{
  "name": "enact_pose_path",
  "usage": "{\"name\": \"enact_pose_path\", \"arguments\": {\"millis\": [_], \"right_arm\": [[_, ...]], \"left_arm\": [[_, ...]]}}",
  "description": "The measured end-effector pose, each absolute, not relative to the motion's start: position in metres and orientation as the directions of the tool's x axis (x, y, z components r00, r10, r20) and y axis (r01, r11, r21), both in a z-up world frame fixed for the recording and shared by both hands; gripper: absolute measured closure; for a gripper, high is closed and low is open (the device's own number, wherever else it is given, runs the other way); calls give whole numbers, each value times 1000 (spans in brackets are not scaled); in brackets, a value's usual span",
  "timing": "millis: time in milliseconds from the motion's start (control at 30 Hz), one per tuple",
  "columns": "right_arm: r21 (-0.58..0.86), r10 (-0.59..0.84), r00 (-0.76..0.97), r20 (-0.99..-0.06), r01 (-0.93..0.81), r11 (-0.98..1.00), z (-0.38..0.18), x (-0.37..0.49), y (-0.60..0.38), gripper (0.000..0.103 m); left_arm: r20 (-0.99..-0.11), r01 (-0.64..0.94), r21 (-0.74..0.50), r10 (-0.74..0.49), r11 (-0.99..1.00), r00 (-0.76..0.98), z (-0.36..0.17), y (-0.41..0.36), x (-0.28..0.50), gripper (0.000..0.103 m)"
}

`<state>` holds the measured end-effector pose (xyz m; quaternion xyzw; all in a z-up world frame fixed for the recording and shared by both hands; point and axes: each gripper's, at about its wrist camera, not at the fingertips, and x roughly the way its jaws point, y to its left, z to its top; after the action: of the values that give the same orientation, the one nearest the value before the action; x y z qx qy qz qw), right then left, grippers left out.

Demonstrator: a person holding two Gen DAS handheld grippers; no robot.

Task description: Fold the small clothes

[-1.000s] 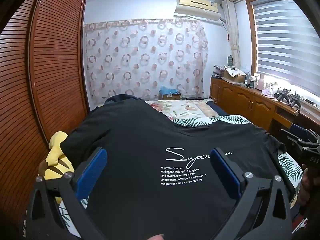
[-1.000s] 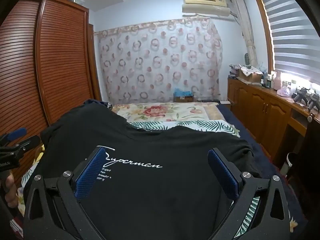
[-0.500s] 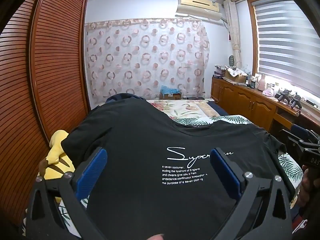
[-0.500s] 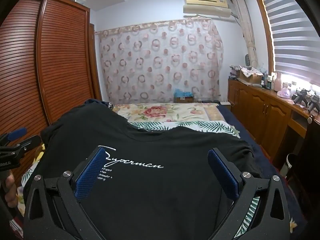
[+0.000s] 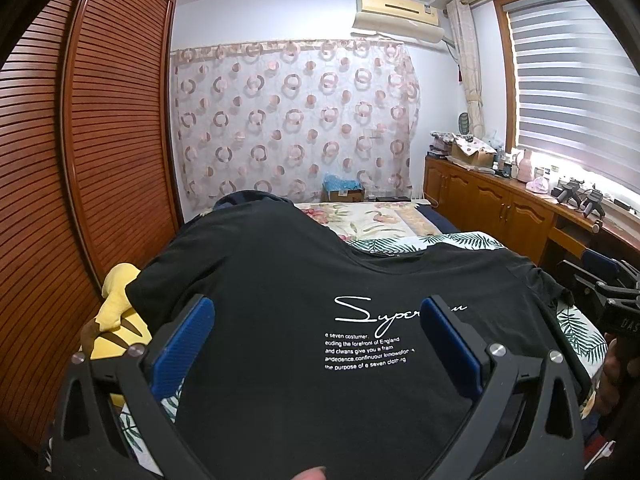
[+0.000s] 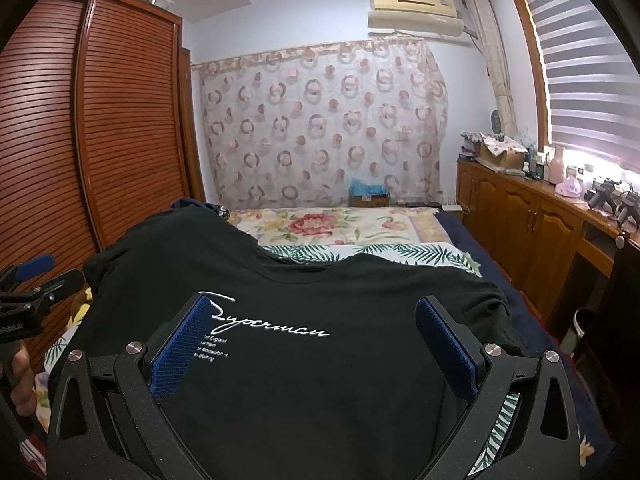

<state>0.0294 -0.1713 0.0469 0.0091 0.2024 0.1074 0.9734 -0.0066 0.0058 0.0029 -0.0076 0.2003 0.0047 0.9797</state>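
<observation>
Almost nothing has moved over the last second: in both views the framing has only crept a little, and the black T-shirt lies as it did.

In the left wrist view, the left gripper (image 5: 316,344) hangs just above the black T-shirt (image 5: 280,280) with its blue pads spread wide and nothing between them. The shirt is spread front-up across the bed (image 5: 400,236), its white script print facing the camera, one shoulder draped over a raised hump toward the wardrobe (image 5: 80,160). A yellow plush toy (image 5: 116,312) pokes out beside that sleeve. The right gripper (image 5: 600,292) shows at the frame's edge.

In the right wrist view, the right gripper (image 6: 316,344) is likewise spread and empty over the shirt's chest, the collar dipping just beyond it.

The shirt looks light, limp and unbreakable; it should drape and bunch rather than hold shape. Pinching a hem, sleeve seam or shoulder edge seems wiser than the flat middle.
</observation>
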Motion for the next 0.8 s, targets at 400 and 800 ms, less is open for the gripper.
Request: {"name": "enact_pose_path", "arguments": {"millis": [400,800], "right_arm": [[61,213,895,-393,-206,977,46,29,-171,0],[60,213,894,-394,-206,977,46,30,-171,0]], "left_arm": [[-392,-12,-13,6,1000,920,3,5,-7,0],[-391,-13,-11,8,1000,920,2,5,-8,0]]}}
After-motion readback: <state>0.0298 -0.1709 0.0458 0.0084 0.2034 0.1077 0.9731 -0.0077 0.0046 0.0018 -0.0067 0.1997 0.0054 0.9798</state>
